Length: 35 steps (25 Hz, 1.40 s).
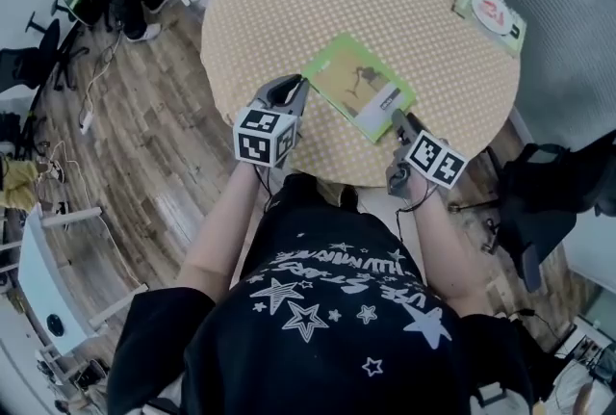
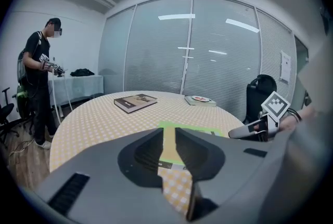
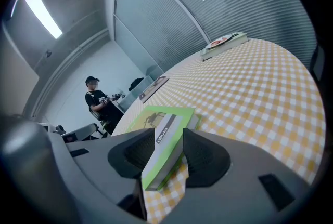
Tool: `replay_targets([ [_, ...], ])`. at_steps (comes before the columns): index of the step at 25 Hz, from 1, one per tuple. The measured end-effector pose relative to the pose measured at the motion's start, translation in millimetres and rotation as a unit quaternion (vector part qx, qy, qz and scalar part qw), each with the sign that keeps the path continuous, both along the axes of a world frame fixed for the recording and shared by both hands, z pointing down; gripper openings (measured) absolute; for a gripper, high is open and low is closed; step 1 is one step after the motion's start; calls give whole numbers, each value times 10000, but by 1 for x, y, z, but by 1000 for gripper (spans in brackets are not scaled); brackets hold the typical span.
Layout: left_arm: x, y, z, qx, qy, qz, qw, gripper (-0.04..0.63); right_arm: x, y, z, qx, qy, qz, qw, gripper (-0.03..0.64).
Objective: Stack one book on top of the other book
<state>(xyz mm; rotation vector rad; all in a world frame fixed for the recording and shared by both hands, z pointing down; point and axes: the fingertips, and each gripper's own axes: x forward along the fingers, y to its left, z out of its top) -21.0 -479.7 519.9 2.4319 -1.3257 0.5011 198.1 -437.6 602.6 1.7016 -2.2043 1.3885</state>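
Grasp step | green book (image 1: 361,84) at table (image 1: 250,28) near edge | right gripper (image 1: 399,120): jaws wide, book's corner between, unclamped — seat deeper, close square | left gripper (image 1: 296,88): nearly shut, empty — just beside book

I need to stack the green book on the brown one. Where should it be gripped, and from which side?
Probably its near spine corner, approached low from the near side. The green book lies flat and thin, so fingers must close across its thickness; the right gripper, open, straddles that corner.
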Motion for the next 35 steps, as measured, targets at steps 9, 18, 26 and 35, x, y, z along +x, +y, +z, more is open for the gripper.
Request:
replay_targets([
  [9, 13, -48, 61, -1024, -150, 1174, 9877, 301, 4, -6, 18, -421, 88, 840, 9955, 153],
  [18, 34, -67, 92, -1719, -82, 2075, 9630, 330, 0, -1, 29, -725, 189, 1268, 9891, 152],
  [26, 42, -58, 108, -2080, 58, 2345, 9496, 328, -7, -5, 28, -808, 158, 1398, 9867, 115],
  [35, 27, -56, 97, -2185, 390, 2261, 9485, 233, -1, -15, 7, -414, 286, 1510, 9873, 115],
])
